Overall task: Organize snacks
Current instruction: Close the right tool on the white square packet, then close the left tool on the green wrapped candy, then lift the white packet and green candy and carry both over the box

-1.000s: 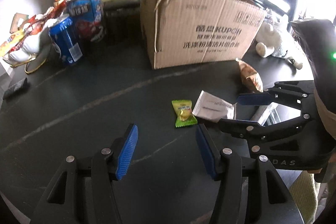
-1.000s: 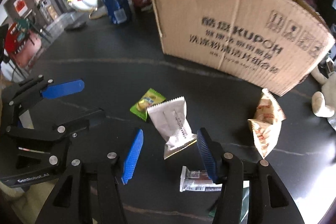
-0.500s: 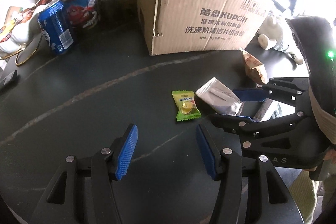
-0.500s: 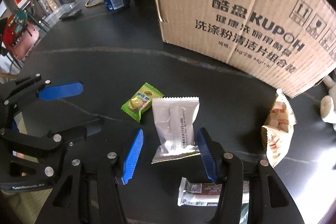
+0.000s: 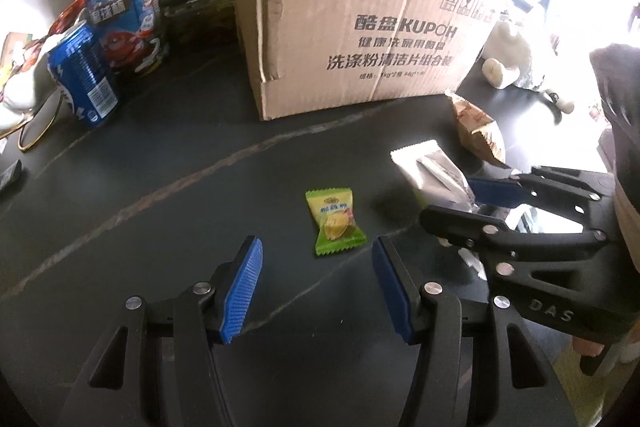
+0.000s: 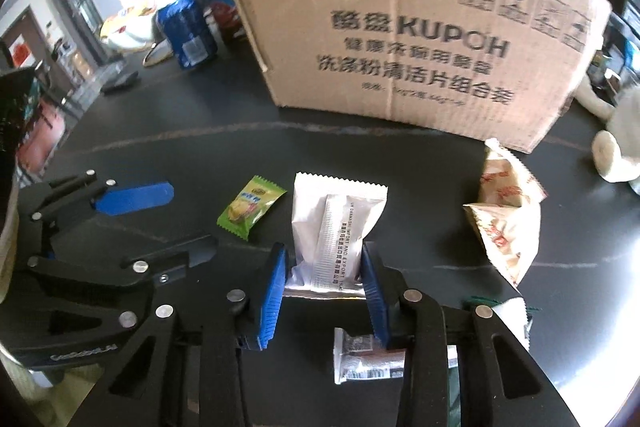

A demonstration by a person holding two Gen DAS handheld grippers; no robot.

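Observation:
My right gripper [image 6: 325,269] is shut on a white snack packet [image 6: 336,223] and holds it lifted off the dark table; the packet also shows in the left wrist view [image 5: 430,173]. My left gripper [image 5: 316,269] is open and empty, just short of a green candy packet [image 5: 334,223], which also shows in the right wrist view [image 6: 250,207]. The right gripper [image 5: 460,203] appears at the right of the left wrist view. A large cardboard box [image 5: 360,35] stands behind, also in the right wrist view [image 6: 412,39].
An orange-white snack bag [image 6: 506,211] lies right of the packet. A brown wrapped bar [image 6: 368,363] lies under my right gripper. A blue can [image 5: 84,75] and a blue snack box [image 5: 128,23] stand at the back left. A white plush toy [image 5: 512,59] sits at the right.
My right gripper has closed on the white packet and lifted it. Both grippers have moved forward toward the box; the left one now sits closer to the green candy.

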